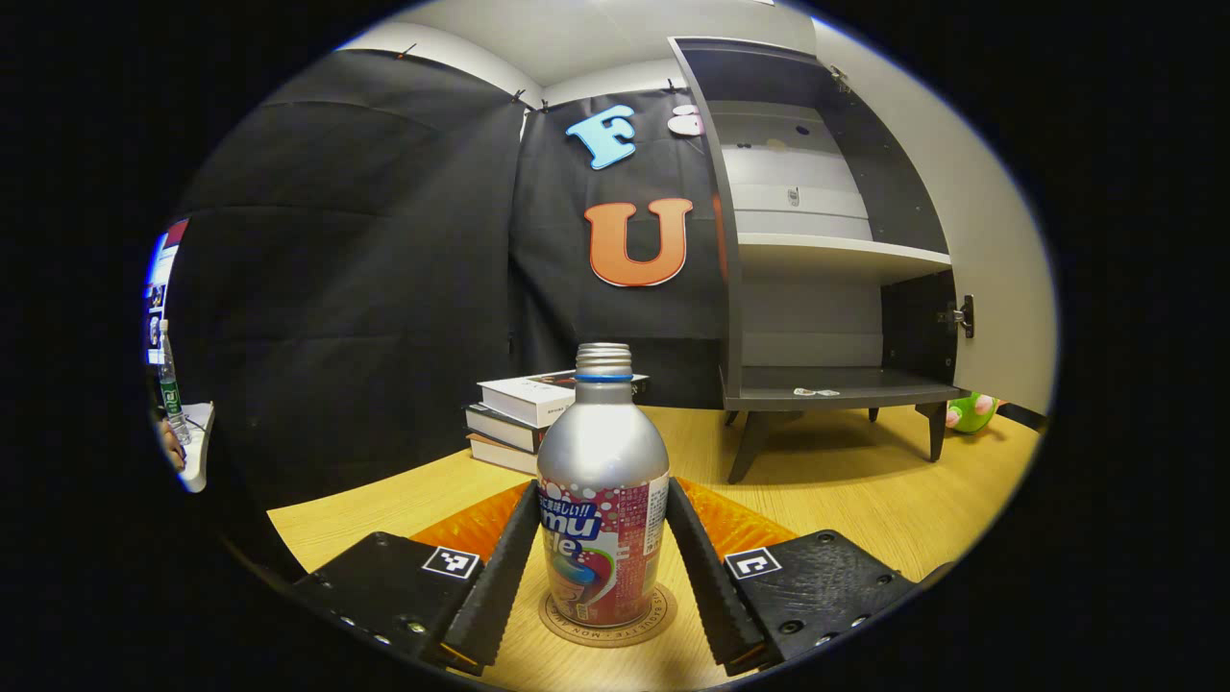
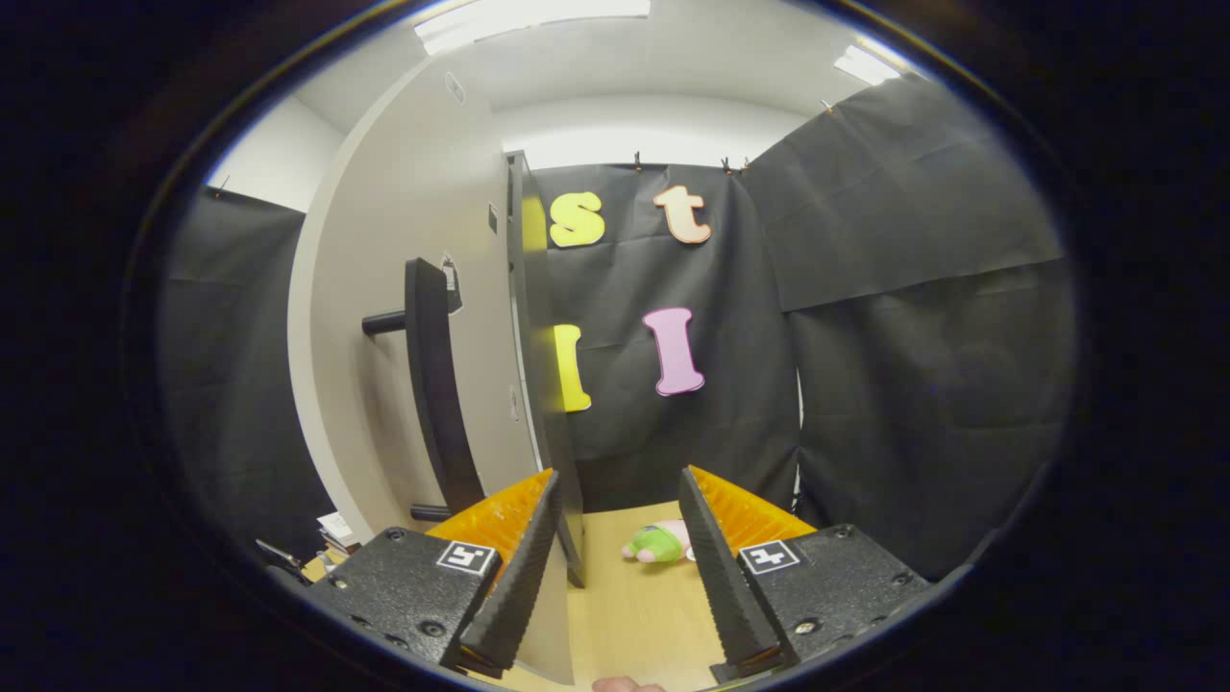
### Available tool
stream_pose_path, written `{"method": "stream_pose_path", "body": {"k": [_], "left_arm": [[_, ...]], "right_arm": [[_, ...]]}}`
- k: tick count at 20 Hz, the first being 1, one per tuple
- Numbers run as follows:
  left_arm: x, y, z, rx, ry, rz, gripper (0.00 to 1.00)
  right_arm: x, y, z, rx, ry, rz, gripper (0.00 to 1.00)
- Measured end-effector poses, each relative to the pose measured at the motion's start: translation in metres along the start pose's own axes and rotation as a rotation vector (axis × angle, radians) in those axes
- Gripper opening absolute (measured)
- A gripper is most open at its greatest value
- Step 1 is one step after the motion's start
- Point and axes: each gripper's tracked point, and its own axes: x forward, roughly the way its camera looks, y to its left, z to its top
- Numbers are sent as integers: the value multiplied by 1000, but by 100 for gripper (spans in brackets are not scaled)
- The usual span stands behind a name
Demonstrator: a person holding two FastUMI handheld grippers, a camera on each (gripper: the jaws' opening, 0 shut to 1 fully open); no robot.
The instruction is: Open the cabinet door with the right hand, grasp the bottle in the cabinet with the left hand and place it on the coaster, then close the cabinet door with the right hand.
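Black cloth walls (image 1: 365, 269), wooden tabletop (image 1: 846, 490), stacked books (image 1: 524, 413), white ceiling with bright light panels (image 2: 528, 14).

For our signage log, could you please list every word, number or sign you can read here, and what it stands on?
No text can be quoted whole.
bottle label: the print curves out of sight, leaving only fragments.
coaster rim: the lettering is too small to read.
books spines: too small and blurred to read.

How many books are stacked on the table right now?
3 books show in the left gripper view, in one stack on the table, behind the bottle and left of the cabinet; others may be hidden.
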Motion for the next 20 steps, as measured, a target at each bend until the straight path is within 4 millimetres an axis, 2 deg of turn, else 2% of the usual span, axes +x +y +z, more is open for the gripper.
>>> {"method": "stream_pose_path", "body": {"k": [8,13,14,17,19,20], "left_arm": [[-7,-1,-3,-9,4,-10,79],[-10,-1,-7,-11,24,-19,82],[-9,-1,-4,-11,20,-19,86],[-19,5,20,-14,-14,-15,92],[-33,13,56,-19,-72,6,94],[-41,17,83,-31,-121,13,94]], "right_arm": [[0,1,7,7,-18,8,77],[0,1,8,2,-18,7,78],[0,1,8,2,-19,8,78],[0,2,8,7,-21,11,78],[0,2,8,13,-26,13,77],[0,1,8,15,-30,13,78]]}}
